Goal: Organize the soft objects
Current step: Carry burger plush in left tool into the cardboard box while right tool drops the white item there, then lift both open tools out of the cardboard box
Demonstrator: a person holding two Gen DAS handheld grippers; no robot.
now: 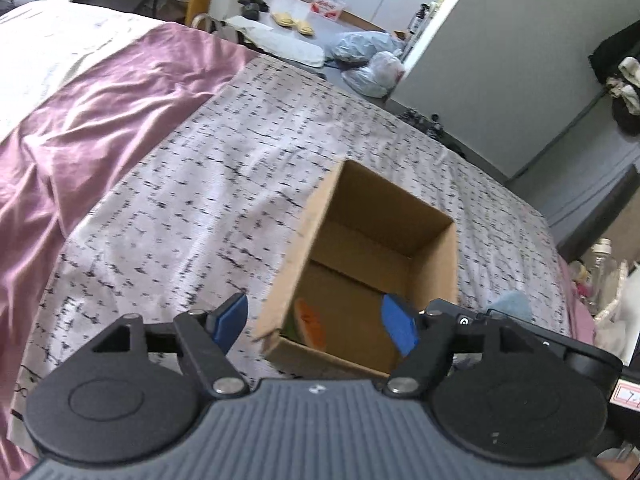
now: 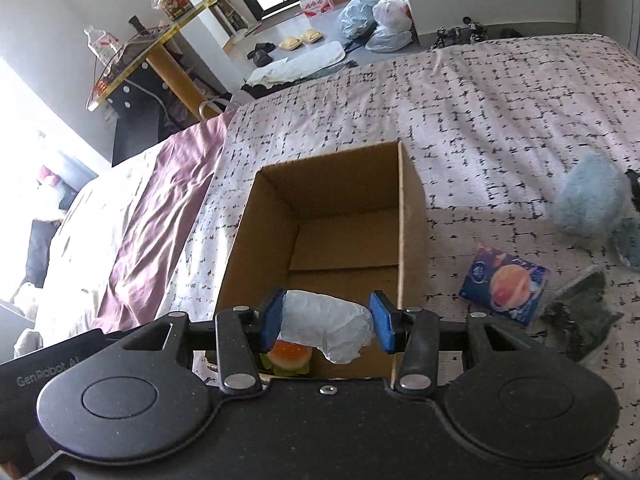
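An open cardboard box (image 1: 320,216) (image 2: 412,208) stands on the patterned bedspread. A soft burger toy (image 1: 310,322) (image 2: 290,358) lies at its near corner inside. My left gripper (image 1: 316,322) hangs over the box's near edge, open, nothing between its blue pads. My right gripper (image 2: 326,318) is over the box's near side, shut on a crumpled white plastic bag (image 2: 332,326) that bulges between the pads. A fluffy light-blue plush (image 2: 588,200) (image 1: 514,304) lies on the bed to the right of the box.
A blue tissue packet with a planet print (image 2: 506,284) and a dark bundle (image 2: 584,312) lie right of the box. A purple blanket (image 1: 100,120) covers the bed's left side. Bags, slippers and a glass-topped table (image 2: 152,44) stand beyond the bed.
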